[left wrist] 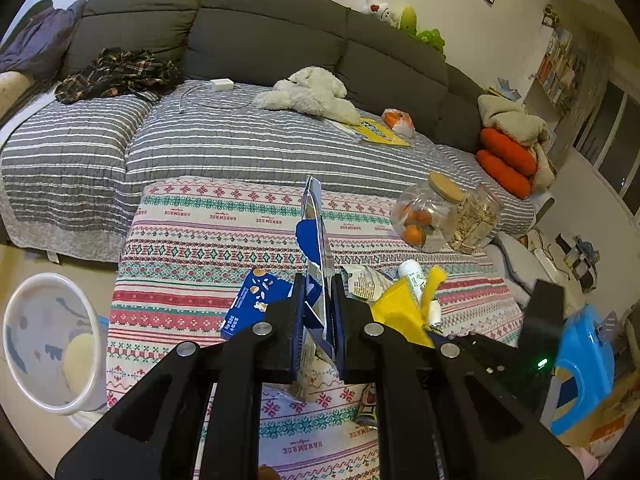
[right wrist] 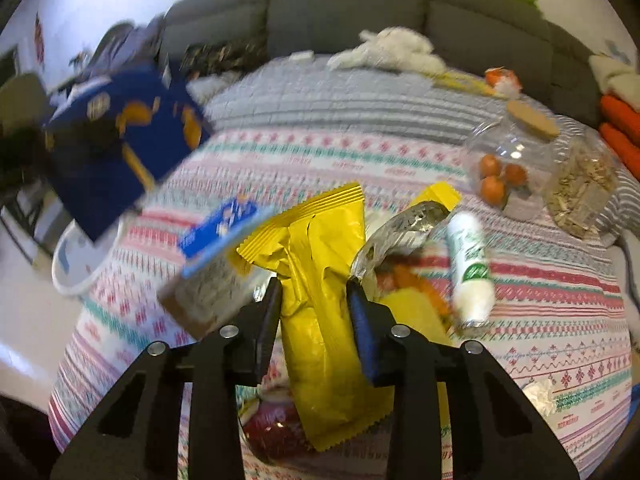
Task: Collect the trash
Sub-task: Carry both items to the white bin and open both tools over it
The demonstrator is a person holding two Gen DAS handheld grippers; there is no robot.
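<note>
The left gripper [left wrist: 319, 300] is seen with its two fingers drawn nearly together, and a blue and silver snack bag [left wrist: 316, 240] is pinched edge-on between them, standing upright above the patterned blanket [left wrist: 192, 240]. In the right wrist view the same bag [right wrist: 116, 148] is shown blurred, raised at the left over the blanket's edge. The right gripper [right wrist: 314, 300] is closed partway on a yellow wrapper [right wrist: 324, 280]; the wrapper fills the gap, and both fingers [right wrist: 269, 320] are pressed against its sides while its crimped top end sticks up beyond the fingertips. Just beside the right gripper, a small blue box [right wrist: 220, 228] is seen at its left, and an opened foil packet [right wrist: 400, 232] and a white tube [right wrist: 470, 268] at its right, all on the blanket. A white bin [left wrist: 52, 344] is found on the floor at the blanket's left edge. Two clear jars [left wrist: 436, 212] are standing at the blanket's far right, touching each other. Beyond, a grey sofa [left wrist: 260, 28] with a white plush toy [left wrist: 308, 94] is seen.
</note>
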